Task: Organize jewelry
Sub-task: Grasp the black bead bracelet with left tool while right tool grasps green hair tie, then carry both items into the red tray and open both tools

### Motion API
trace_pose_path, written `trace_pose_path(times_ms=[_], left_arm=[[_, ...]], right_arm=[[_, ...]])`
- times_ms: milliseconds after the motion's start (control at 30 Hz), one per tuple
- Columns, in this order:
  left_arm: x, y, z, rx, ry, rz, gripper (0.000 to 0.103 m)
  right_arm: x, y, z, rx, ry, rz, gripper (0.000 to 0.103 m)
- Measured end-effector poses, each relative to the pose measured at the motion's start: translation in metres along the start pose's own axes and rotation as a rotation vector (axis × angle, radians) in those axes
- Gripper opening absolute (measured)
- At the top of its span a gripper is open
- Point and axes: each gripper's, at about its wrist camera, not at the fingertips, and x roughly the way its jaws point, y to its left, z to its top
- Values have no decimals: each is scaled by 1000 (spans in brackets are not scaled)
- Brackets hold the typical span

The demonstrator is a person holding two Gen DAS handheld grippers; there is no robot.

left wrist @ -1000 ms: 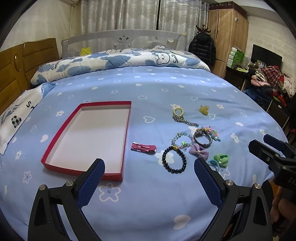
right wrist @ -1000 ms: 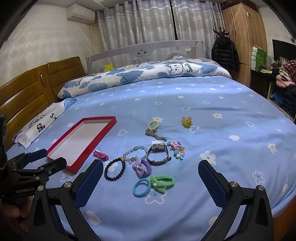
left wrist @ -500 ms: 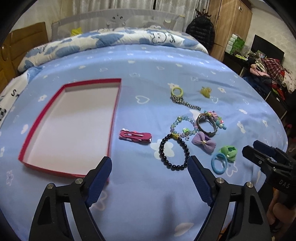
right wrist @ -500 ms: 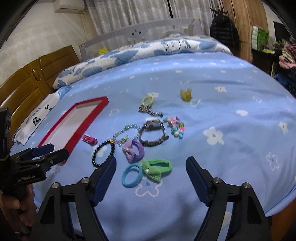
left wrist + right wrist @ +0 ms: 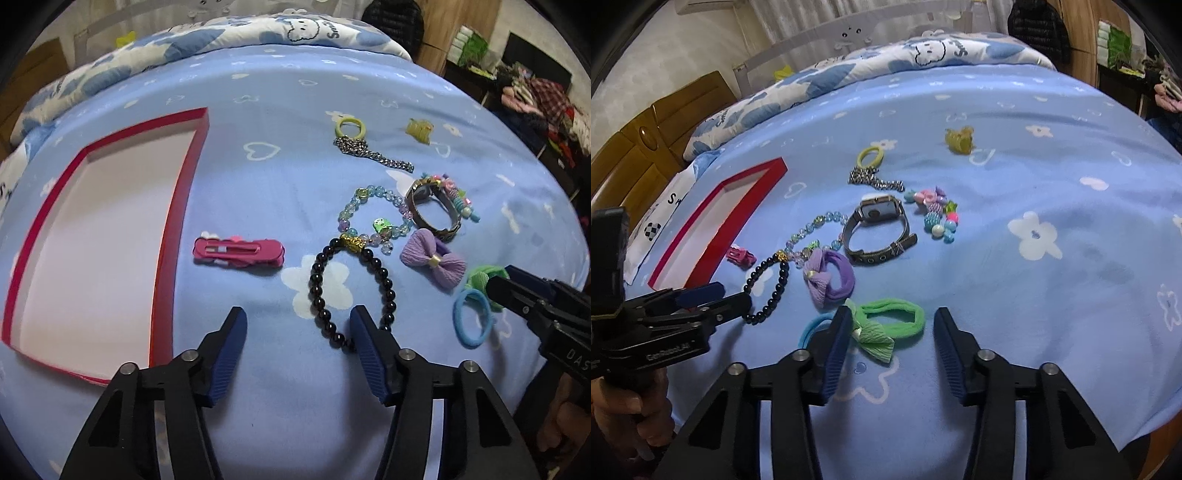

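Note:
A red tray (image 5: 177, 206) with a white floor lies on the blue bedsheet; it also shows in the right wrist view (image 5: 705, 254). My left gripper (image 5: 297, 328) is open, low over the sheet beside the black bead bracelet (image 5: 384, 280), below the pink hair clip (image 5: 240, 252). My right gripper (image 5: 892, 332) is open, its fingers either side of the green bow hair tie (image 5: 890, 323), with the blue hair tie (image 5: 812, 328) at its left finger. A purple bow tie (image 5: 831, 275), a watch (image 5: 879, 229) and a clear bead bracelet (image 5: 373, 218) lie beyond.
A silver chain (image 5: 369, 153), a yellow-green ring tie (image 5: 350, 127), a yellow claw clip (image 5: 419, 130) and colourful beads (image 5: 936, 216) lie farther back. A folded quilt (image 5: 886, 62) and a wooden headboard (image 5: 646, 147) are behind. The bed's edge is close below both grippers.
Both grippers have dropped lower and forward toward the jewelry and their jaws have narrowed. The left one now reaches the black bracelet, the right one the green hair tie.

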Motion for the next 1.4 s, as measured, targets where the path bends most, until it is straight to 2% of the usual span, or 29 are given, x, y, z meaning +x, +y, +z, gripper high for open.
trace_pose_path(times_ms=[33,67,100,167,200,233,367,500,833,1133,1400], left_arm=[[2,-2,2,6,4,-11,46],[5,-4,4,8,11,-28,36],[7,-5,6,10,14,-37,31],[10,-7,8,27,15,-56,13],[10,-8,9,32,15,-63,8],[10,-9,9,40,12,-67,7],[8,-6,7,33,-4,-94,7],[-3,1,6,5,-27,-127,7],[-64,9,6,-11,-140,-182,6],[-106,35,1,-39,-211,-182,6],[-130,71,-3,-104,-258,-146,6]], right_arm=[[1,0,0,1,4,2,44],[2,0,1,1,5,4,42],[3,0,1,1,5,7,37],[5,-1,3,2,7,5,26],[6,-2,3,5,9,7,18],[6,-3,2,9,10,7,11],[3,-5,4,14,-1,15,8],[-5,-1,8,2,-31,16,7],[-27,17,30,-25,-100,54,6],[-22,44,45,-65,-109,113,6],[-10,82,59,-125,-101,193,6]])
